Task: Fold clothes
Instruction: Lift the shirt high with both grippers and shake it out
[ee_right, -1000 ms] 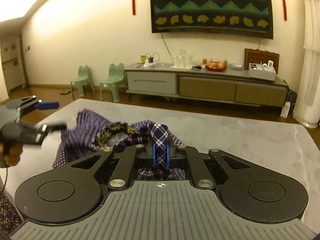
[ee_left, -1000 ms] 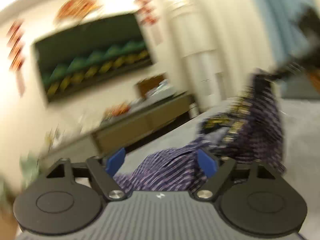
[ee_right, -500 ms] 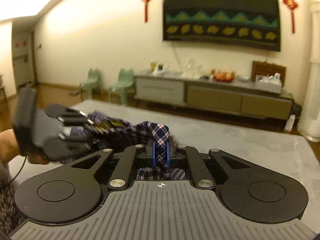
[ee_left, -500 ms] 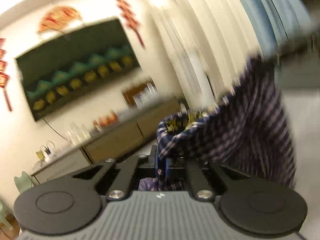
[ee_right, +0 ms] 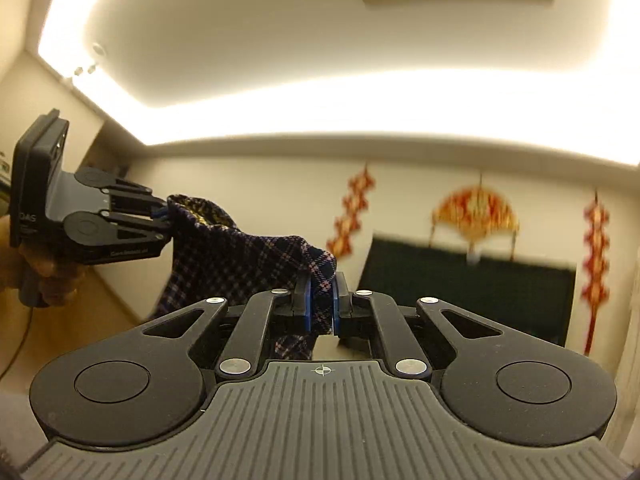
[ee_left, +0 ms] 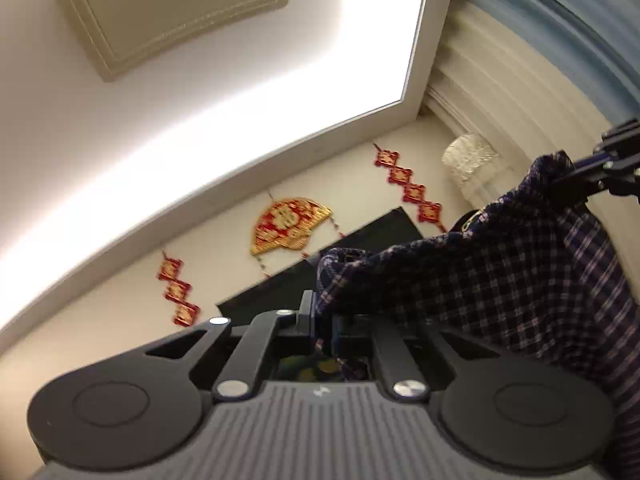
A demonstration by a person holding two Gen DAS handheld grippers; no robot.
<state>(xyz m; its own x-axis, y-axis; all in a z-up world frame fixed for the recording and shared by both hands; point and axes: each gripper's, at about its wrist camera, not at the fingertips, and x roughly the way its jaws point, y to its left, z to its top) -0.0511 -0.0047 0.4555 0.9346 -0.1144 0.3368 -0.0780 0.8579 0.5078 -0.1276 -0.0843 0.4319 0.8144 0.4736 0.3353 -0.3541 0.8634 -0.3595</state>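
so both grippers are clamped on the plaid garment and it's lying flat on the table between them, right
Not quite. Both the left gripper and the right gripper are shut on the plaid garment, but it isn't lying flat on a table: it hangs in the air between them, as the right wrist view shows against the wall and ceiling.

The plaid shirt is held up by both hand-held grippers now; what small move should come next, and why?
Probably draw the two apart sideways to pull the top edge taut. The left hand-held gripper and right hand-held gripper each pinch the plaid shirt, yet the cloth between them sags and bunches, so it is not ready to lay flat.
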